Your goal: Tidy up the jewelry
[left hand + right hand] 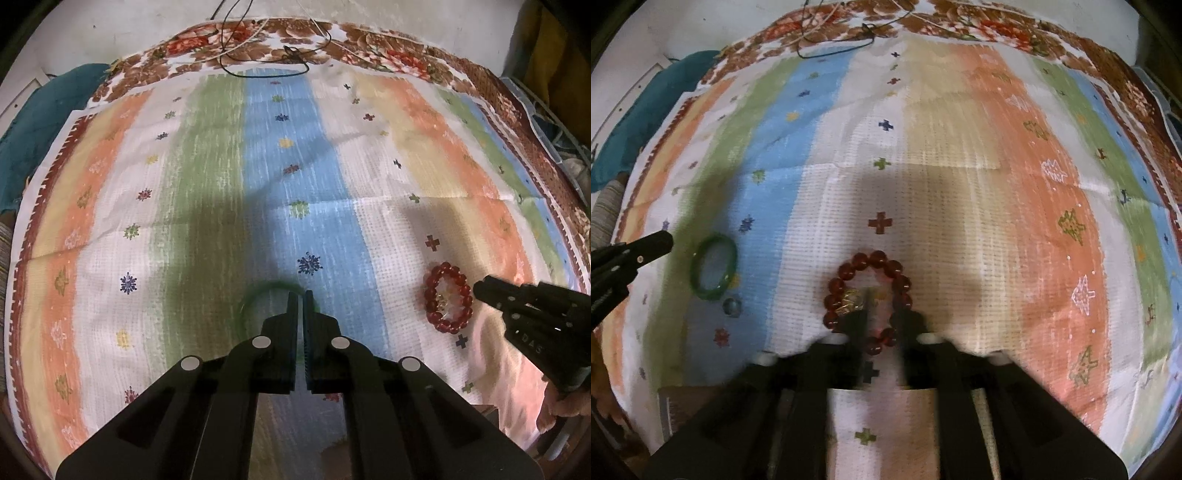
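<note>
Left gripper [300, 295] nearly closed, nothing between my fingers, tips over the green glassy bangle [713, 266]. Right gripper [882, 325] parted astride the red beaded bracelet [868, 295], near side. Beads look smooth, strung loose: likely to slip and sag. Striped woven cloth [960, 166] offers open room ahead.

Black angular grippers [300, 295] (round silver screws, faint "DAS" lettering).
</note>
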The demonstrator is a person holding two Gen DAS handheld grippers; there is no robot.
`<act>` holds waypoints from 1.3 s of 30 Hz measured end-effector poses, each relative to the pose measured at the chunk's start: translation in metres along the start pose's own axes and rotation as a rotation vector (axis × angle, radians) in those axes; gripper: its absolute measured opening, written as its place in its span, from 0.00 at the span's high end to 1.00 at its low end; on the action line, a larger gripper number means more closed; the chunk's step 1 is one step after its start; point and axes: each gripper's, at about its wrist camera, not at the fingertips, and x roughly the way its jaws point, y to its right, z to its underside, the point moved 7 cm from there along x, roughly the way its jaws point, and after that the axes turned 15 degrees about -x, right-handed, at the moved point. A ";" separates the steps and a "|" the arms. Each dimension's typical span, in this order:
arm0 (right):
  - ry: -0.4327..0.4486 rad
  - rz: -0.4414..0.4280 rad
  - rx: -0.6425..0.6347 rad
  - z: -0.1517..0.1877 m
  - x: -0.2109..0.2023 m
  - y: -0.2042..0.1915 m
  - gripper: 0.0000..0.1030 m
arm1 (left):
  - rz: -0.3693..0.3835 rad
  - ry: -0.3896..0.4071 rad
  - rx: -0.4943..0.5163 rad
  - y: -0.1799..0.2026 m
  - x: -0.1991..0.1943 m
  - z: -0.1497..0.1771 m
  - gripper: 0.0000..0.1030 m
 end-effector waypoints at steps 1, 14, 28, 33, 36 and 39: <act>0.005 0.004 -0.003 0.000 0.001 0.001 0.60 | -0.005 -0.005 0.001 -0.001 0.002 0.000 0.97; -0.037 0.020 -0.016 0.001 0.020 0.002 0.60 | -0.049 -0.078 -0.054 -0.031 0.031 0.000 0.80; -0.070 0.016 -0.014 0.004 0.039 0.004 0.59 | -0.109 -0.132 -0.058 -0.046 0.064 0.009 0.69; -0.068 0.024 -0.023 0.003 0.043 0.003 0.59 | -0.123 -0.114 -0.044 -0.043 0.069 0.008 0.69; -0.065 0.029 -0.032 0.004 0.045 0.003 0.59 | -0.120 -0.107 -0.022 -0.041 0.071 0.009 0.73; -0.062 0.036 -0.042 0.004 0.046 0.002 0.67 | -0.137 -0.098 -0.004 -0.042 0.073 0.009 0.90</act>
